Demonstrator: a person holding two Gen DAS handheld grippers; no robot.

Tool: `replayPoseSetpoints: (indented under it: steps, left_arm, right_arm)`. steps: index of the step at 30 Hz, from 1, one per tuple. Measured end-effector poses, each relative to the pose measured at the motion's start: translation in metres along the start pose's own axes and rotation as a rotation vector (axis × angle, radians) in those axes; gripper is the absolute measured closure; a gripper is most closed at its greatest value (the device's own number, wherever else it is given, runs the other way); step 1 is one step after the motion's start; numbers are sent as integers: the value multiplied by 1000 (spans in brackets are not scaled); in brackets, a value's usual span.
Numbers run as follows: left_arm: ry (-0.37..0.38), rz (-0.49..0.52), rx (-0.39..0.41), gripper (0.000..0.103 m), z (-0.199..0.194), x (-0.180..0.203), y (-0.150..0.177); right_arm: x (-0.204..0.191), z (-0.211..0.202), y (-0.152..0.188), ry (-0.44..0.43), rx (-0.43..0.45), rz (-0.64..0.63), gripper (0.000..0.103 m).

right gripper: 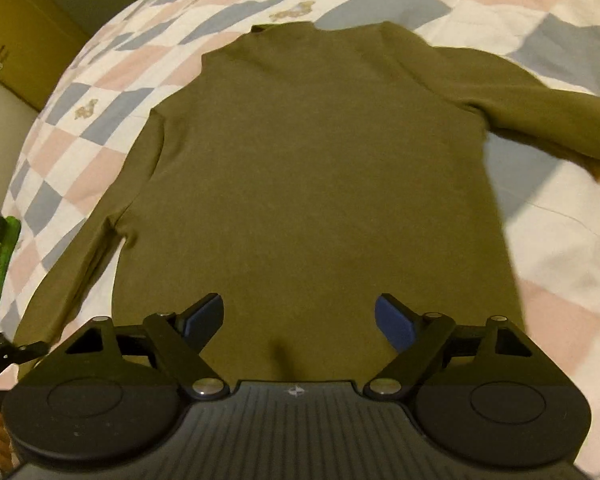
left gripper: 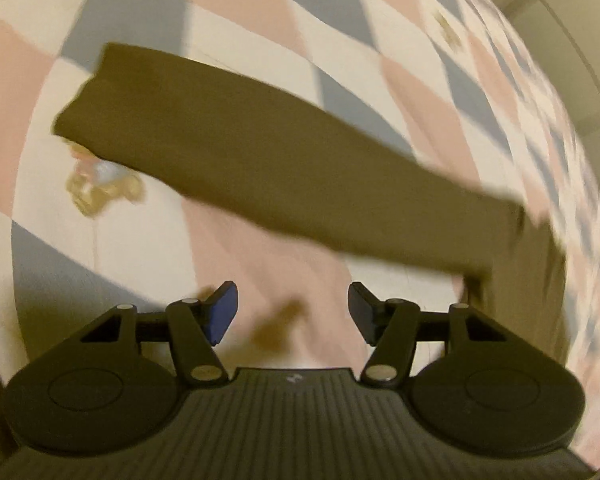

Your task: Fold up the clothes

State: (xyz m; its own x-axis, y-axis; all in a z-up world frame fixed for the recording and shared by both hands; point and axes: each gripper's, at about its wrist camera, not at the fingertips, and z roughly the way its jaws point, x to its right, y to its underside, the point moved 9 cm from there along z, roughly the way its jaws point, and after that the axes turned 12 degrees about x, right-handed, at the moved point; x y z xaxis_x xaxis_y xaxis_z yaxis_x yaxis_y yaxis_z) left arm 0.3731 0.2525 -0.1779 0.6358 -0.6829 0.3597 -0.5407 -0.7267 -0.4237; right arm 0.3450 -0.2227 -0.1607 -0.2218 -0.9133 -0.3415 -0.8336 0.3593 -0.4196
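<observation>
An olive-green long-sleeved top (right gripper: pixel 320 168) lies spread flat on a checked quilt (right gripper: pixel 560 240) of pink, grey-blue and white diamonds, collar at the far end, hem nearest the camera. Its one sleeve (right gripper: pixel 88 240) runs down alongside the body; the other sleeve (left gripper: pixel 260 160) stretches out sideways, smooth and uncreased. The left gripper (left gripper: pixel 292 312) hovers over bare quilt just short of that sleeve, jaws spread and empty. The right gripper (right gripper: pixel 299 320) hangs above the hem, jaws likewise apart, holding nothing.

An olive long-sleeved top (right gripper: pixel 320 168) lies flat, spread open on its front or back, one sleeve (left gripper: pixel 260 152) stretched sideways.
</observation>
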Motion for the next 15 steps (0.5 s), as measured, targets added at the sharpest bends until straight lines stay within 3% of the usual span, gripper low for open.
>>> replayPoseSetpoints:
  steps: [10, 12, 13, 14, 15]
  left_arm:
    - [-37, -374, 147, 47, 33, -64, -39]
    - [-42, -420, 169, 61, 36, -66, -43]
    - [-49, -417, 175, 84, 36, -65, -45]
    - [-57, -385, 180, 99, 36, -60, -47]
    - [-64, -316, 200, 98, 33, -49, -51]
  right_arm:
    - [-15, 55, -15, 54, -17, -61, 17]
    - [-13, 61, -17, 60, -21, -66, 17]
    - [-12, 63, -19, 59, -22, -67, 17]
    - [-12, 63, -21, 56, -21, -71, 17]
    - [-11, 64, -23, 53, -18, -75, 17]
